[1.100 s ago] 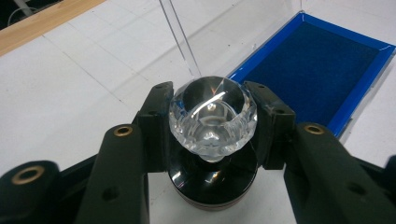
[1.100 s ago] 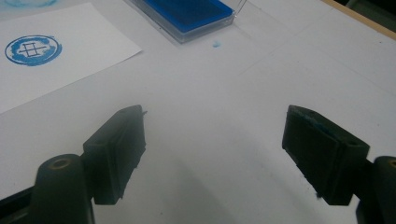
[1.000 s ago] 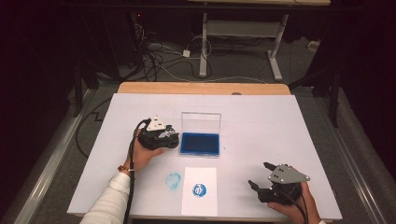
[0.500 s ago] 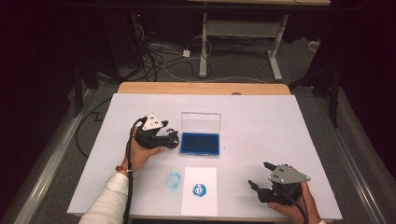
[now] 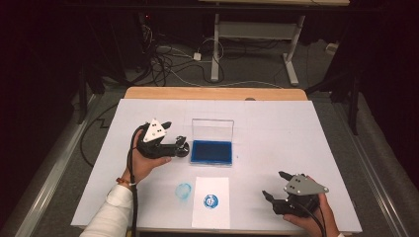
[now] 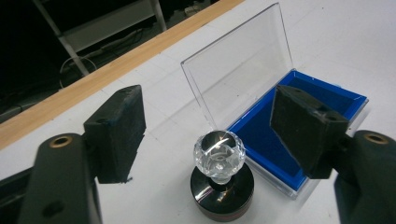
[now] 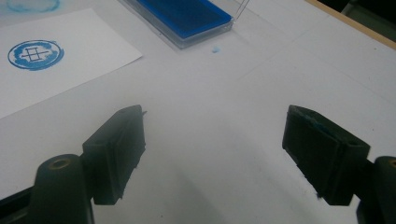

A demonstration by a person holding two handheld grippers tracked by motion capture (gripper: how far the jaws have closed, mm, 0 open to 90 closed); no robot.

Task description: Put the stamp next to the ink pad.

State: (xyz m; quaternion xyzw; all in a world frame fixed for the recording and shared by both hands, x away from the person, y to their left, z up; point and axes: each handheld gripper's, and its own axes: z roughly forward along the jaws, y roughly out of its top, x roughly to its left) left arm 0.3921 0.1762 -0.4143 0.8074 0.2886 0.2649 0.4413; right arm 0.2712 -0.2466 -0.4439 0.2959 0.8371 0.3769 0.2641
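While the stamp (image 6: pixel 219 179) stands upright on the bench (image 5: pixel 276 133) beside the ink pad (image 6: pixel 299 126), the left tool (image 6: pixel 210 128) has just been opening, apart around it; the right tool (image 7: pixel 215 154) gapes empty.

Probably lab: dark room, cable tangle (image 5: pixel 168 61) on floor, desk frame (image 5: pixel 252 44).

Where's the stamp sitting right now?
The stamp stands upright on the white table, just left of the open blue ink pad case in the high view, between the left gripper's open fingers, untouched.
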